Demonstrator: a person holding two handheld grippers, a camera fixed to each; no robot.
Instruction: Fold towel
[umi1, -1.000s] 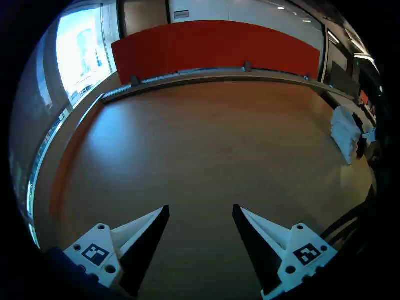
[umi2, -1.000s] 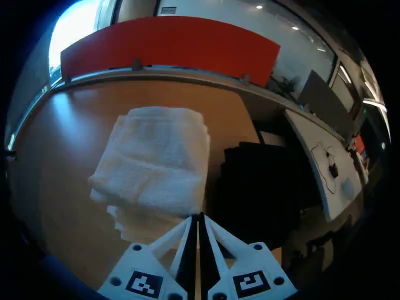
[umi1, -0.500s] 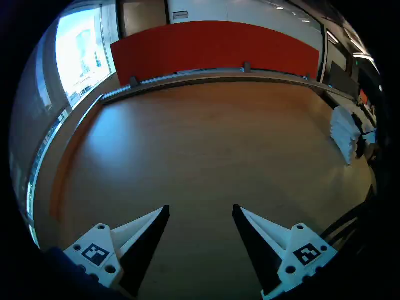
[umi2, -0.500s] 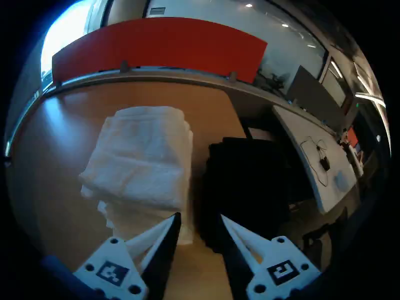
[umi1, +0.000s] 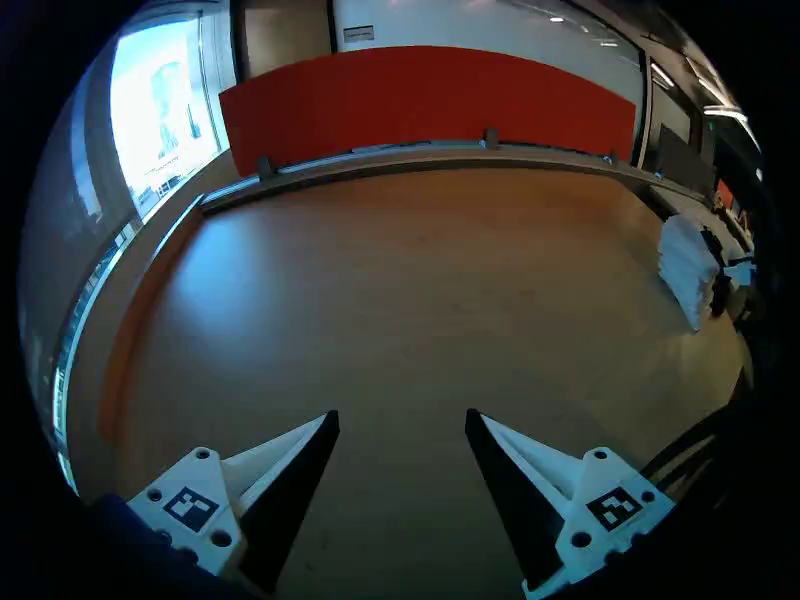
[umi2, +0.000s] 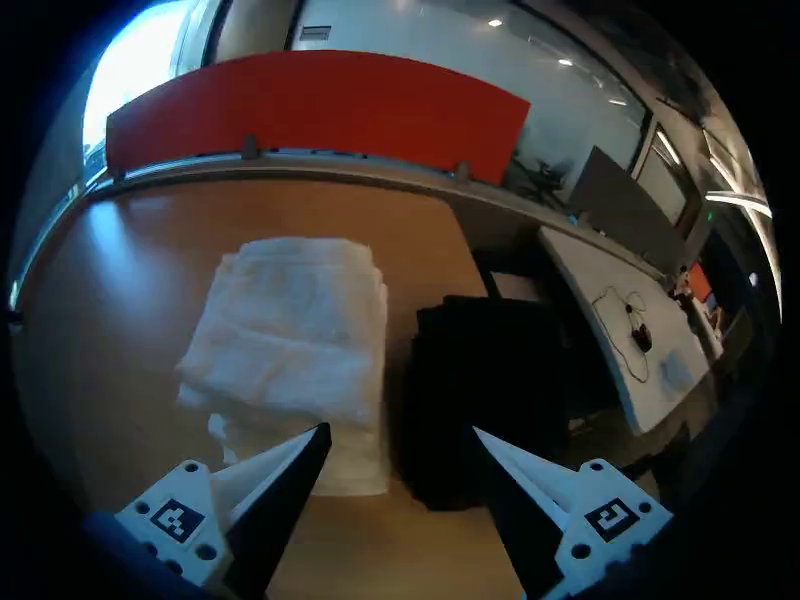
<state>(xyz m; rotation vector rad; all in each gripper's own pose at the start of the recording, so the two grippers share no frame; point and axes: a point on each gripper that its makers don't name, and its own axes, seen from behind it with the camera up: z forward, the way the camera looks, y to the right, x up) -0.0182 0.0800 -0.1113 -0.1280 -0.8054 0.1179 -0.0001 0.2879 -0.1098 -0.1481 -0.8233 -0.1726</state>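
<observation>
one folded towel (umi2: 290, 335) (right gripper (umi2: 400, 428) agape)

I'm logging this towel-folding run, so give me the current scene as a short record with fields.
towel: white, folded in a stack, lying on the table
table: wooden, red panel along its far edge
left gripper: open, over bare table, holding nothing
right gripper: open, pointed at the towel, holding nothing
beside towel: dark object, identity unclear
</observation>
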